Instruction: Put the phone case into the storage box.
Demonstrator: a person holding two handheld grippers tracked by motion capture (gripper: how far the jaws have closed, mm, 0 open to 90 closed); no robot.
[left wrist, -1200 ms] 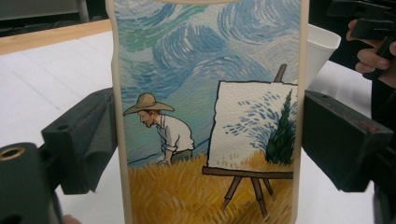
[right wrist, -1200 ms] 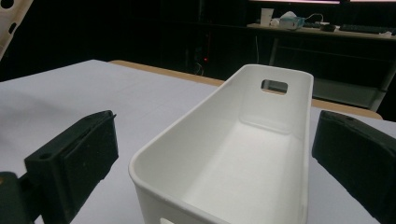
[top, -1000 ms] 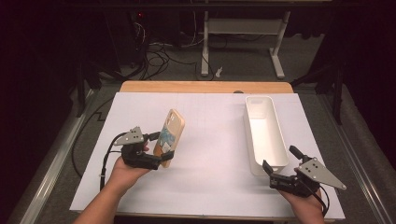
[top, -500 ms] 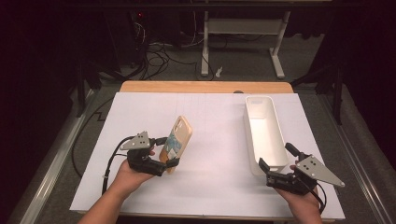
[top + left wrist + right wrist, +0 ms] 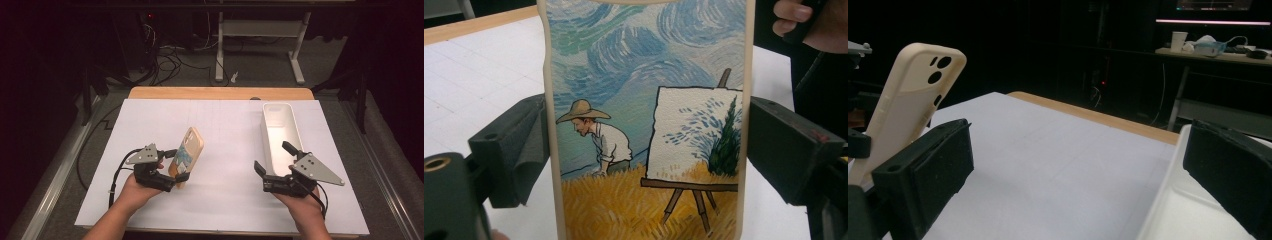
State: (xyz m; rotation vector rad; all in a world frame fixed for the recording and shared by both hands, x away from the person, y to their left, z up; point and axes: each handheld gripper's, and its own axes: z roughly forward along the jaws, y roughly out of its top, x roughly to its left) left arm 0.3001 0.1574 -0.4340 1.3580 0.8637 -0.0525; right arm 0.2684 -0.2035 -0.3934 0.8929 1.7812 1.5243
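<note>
High view: left gripper (image 5: 176,165) clamps the phone case (image 5: 186,152) by its long edges, upright above the sheet (image 5: 225,195). Right gripper (image 5: 274,164), jaws apart, sits nearer the tray (image 5: 280,131), which probably lies well right of the case.

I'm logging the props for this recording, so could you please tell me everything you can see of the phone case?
The phone case is a cream, soft-looking shell with camera cut-outs near its top. One face carries a painted scene: a man in a straw hat bent over a golden field, beside an easel, under swirling blue sky. It stands nearly upright, leaning a little, above the white table cover. The left gripper clamps its lower part, one of the fingers pressing each long edge. Nothing else touches it.
</note>
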